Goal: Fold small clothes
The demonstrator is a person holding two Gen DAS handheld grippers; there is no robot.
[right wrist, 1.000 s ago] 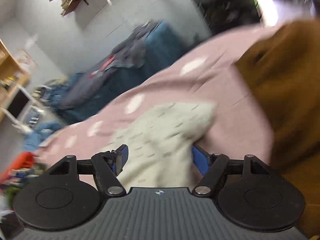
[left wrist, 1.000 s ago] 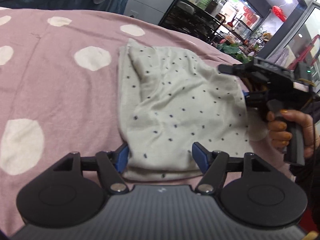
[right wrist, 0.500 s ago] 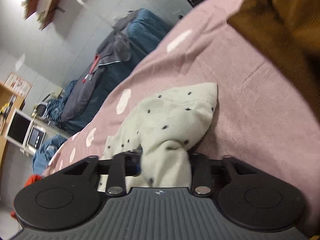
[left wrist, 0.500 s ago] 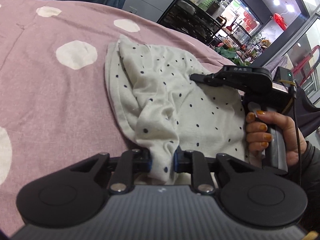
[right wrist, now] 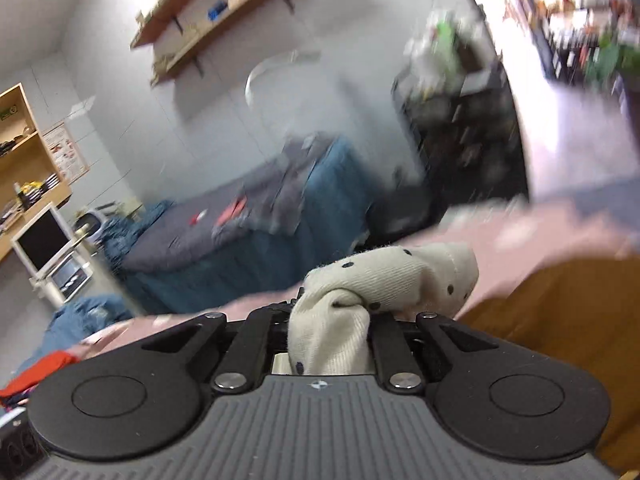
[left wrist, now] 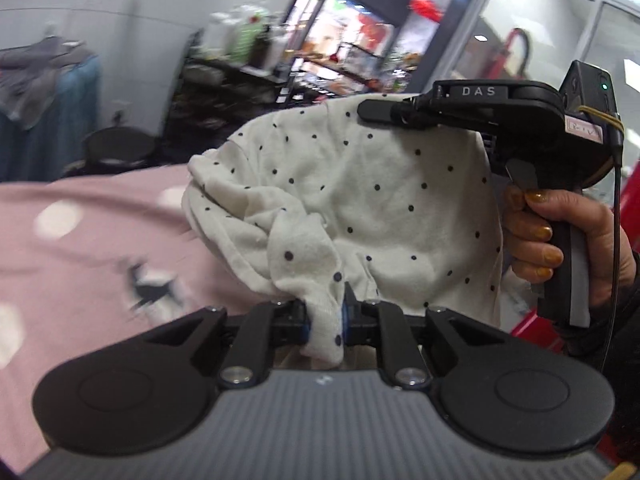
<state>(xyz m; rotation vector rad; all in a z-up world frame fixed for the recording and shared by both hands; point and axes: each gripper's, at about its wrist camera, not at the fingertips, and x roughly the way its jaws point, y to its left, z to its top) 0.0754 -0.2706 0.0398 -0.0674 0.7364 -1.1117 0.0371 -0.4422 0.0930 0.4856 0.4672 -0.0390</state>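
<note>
A small white garment with dark dots (left wrist: pixel 360 200) hangs in the air between both grippers, above the pink spotted bedcover (left wrist: pixel 80 248). My left gripper (left wrist: pixel 325 316) is shut on its near edge, with cloth bunched between the jaws. My right gripper (right wrist: pixel 330 316) is shut on another bunch of the same garment (right wrist: pixel 384 280). In the left wrist view the right gripper's body (left wrist: pixel 520 120) sits at the garment's upper right, held by a hand with orange nails.
A brown garment (right wrist: pixel 560 320) lies on the pink cover at the right of the right wrist view. A blue-covered bed with grey clothes (right wrist: pixel 260 232) stands beyond. A dark shelf rack (left wrist: pixel 240 80) stands behind the bed edge.
Both grippers, open around the flat garment a second ago, have shut on it. They have lifted it off the bedcover; the views now tilt up toward the room.
</note>
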